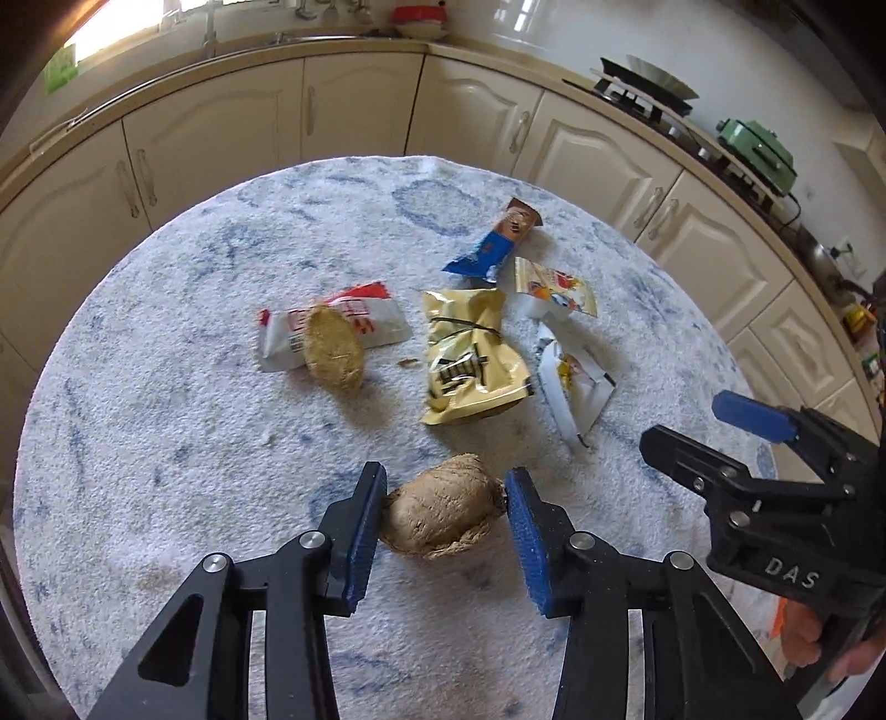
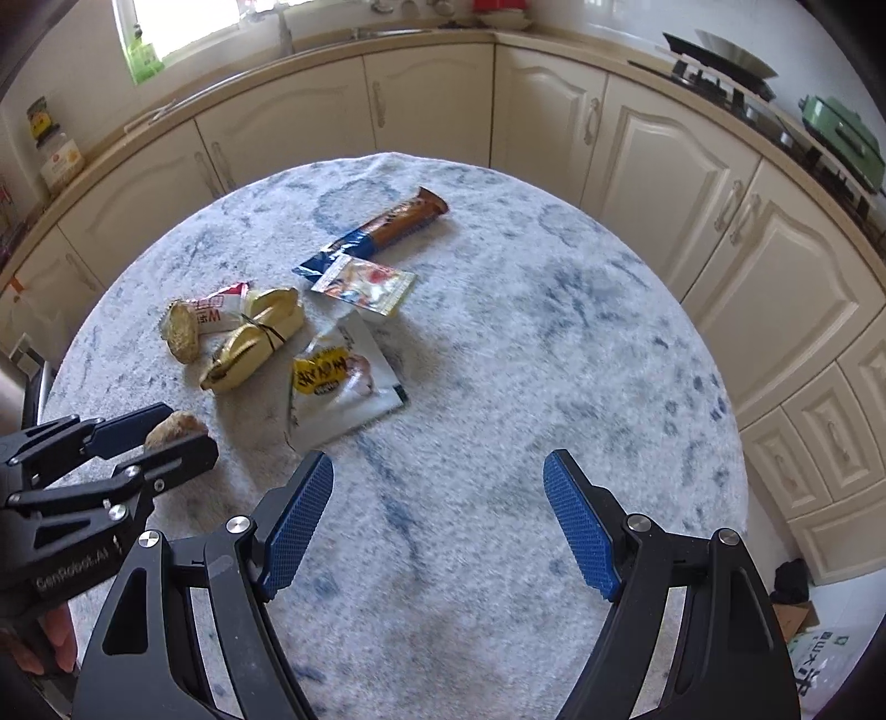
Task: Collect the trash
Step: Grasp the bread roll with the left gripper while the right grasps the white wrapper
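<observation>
Pads of the left gripper (image 1: 446,512) pressed both sides of a brown bun (image 1: 440,512) on the table (image 1: 166,421); the right gripper (image 2: 437,520) gaped wide, empty, near wrappers (image 2: 343,382).

Wrappers (image 1: 470,360) behind brown lump (image 1: 440,512) on table (image 1: 166,443)

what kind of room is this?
A home kitchen, most likely: cream cabinets under a countertop, a gas stove with a wok on it, and a sink faucet by the window.
</observation>
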`<state>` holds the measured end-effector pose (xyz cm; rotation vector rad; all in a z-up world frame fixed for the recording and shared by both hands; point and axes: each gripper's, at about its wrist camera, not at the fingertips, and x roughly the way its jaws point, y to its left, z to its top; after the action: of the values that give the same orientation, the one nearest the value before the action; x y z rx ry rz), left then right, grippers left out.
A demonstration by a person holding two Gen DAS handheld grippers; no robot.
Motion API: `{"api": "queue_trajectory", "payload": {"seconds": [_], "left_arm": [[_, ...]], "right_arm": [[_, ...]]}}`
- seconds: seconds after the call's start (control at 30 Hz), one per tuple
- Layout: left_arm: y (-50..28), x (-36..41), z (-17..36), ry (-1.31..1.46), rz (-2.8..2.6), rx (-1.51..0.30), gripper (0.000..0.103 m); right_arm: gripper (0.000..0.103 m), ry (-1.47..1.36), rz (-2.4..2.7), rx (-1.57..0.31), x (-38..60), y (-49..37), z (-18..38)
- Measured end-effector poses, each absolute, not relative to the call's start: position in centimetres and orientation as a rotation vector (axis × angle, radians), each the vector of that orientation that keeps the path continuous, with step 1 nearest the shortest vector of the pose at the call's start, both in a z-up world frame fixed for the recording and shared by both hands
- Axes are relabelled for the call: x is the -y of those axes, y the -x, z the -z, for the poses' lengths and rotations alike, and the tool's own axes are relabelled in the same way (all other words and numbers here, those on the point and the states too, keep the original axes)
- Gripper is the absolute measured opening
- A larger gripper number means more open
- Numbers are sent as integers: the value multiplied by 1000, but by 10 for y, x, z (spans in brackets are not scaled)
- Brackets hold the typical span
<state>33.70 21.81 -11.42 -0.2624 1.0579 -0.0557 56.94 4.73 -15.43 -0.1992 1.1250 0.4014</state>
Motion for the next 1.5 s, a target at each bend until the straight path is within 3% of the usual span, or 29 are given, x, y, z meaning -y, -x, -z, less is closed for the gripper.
{"api": "queue_trajectory", "payload": {"seconds": [0.5,0.53,0.6,0.67,1.5], "left_arm": [[-334,-264,113,280,-4,-1046,40],[-335,-265,113,281,-8,-1048,40],[-335,-268,114,287,-10,-1049,40],[-333,-269,114,298,-5,-1049,40],[-304,-232,83,248,34,-1020,40]], "right_arm": [[78,244,-447,-1209,-106,-602,179],[74,243,-455,-1201,-108,-603,179],[40,255,-462,-1174,-110,-603,176],[13,219,-483,-1175,-109,-605,174],[11,105,-517,-1139,-52,-560,144]]}}
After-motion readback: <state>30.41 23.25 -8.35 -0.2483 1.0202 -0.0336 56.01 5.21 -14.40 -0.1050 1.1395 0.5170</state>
